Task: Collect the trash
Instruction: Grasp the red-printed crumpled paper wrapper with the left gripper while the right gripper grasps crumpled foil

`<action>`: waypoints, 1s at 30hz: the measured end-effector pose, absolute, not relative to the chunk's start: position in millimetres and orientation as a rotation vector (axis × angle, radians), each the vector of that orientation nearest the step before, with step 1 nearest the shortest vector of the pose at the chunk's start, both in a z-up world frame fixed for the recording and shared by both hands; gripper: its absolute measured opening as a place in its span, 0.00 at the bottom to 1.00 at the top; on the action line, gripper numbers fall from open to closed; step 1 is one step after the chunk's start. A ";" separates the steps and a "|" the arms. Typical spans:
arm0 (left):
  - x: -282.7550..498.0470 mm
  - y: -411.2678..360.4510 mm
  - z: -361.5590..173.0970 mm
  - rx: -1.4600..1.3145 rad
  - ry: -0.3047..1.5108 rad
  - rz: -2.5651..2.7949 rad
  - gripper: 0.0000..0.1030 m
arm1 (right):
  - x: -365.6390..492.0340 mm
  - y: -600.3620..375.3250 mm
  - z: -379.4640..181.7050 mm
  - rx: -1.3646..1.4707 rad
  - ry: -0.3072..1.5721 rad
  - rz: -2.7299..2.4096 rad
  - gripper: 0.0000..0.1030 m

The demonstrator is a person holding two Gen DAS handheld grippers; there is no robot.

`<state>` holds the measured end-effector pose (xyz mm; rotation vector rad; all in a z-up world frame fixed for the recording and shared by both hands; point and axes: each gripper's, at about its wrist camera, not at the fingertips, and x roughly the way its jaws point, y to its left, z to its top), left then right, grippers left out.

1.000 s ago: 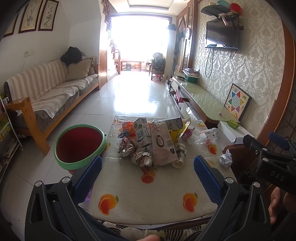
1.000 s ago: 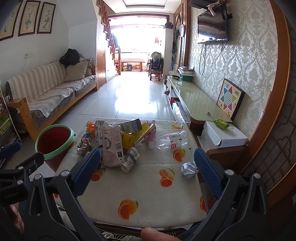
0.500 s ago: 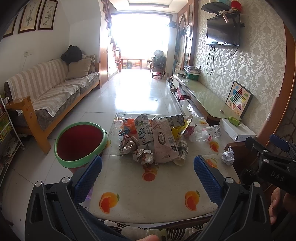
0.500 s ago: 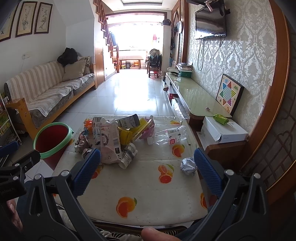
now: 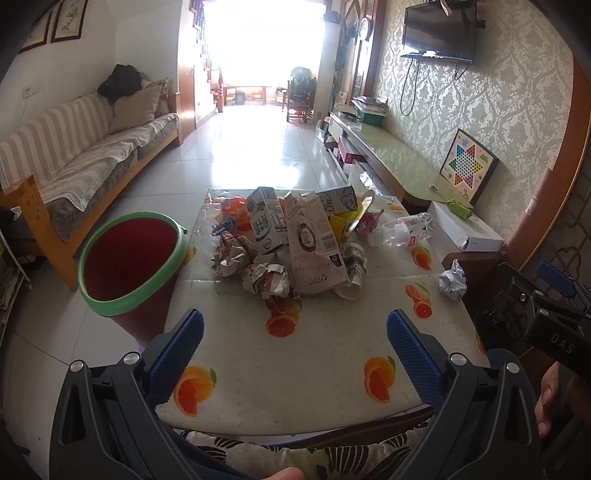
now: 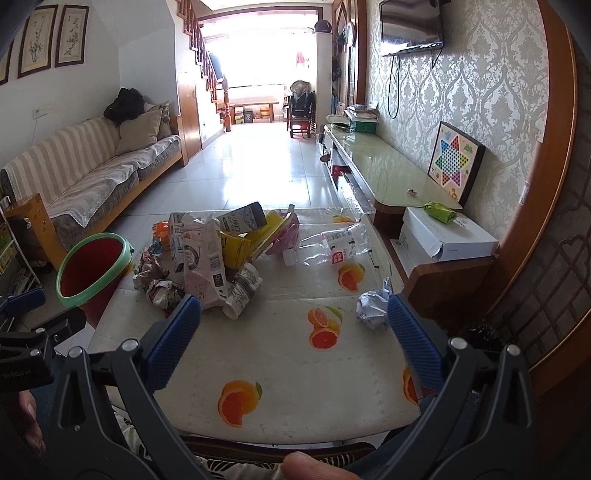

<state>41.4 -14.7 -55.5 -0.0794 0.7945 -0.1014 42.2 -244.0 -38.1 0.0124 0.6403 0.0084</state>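
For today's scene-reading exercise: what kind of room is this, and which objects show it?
Most likely a home living room: a striped sofa along one wall, a wall-mounted television opposite, and a low table strewn with trash.

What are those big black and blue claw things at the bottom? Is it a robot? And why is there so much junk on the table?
No robot: a person holds a gripper in each hand, each with a camera looking along its blue fingers. One picture is from the left gripper, the other from the right gripper. Both are open and hold nothing. On the table lies trash: cartons, crumpled paper, a clear bottle and a foil ball. The red bin beside the table is for collecting it.
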 end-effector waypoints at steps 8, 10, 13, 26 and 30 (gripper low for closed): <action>112.6 -17.9 -111.3 -0.049 0.943 -0.066 0.92 | 57.0 -265.7 -70.0 0.066 0.730 -0.007 0.97; 132.9 -9.2 -122.8 -0.110 0.969 -0.041 0.92 | 58.6 -269.0 -73.7 0.077 0.742 0.002 0.97; 161.8 0.9 -141.3 -0.179 1.006 -0.002 0.92 | 59.2 -275.0 -77.4 0.092 0.748 0.008 0.97; 228.5 29.5 -215.5 -0.430 1.138 0.198 0.90 | 61.8 -309.0 -86.1 0.130 0.758 -0.027 0.97; 231.9 26.8 -226.6 -0.490 1.139 0.177 0.87 | 65.3 -321.6 -90.0 0.142 0.757 -0.032 0.97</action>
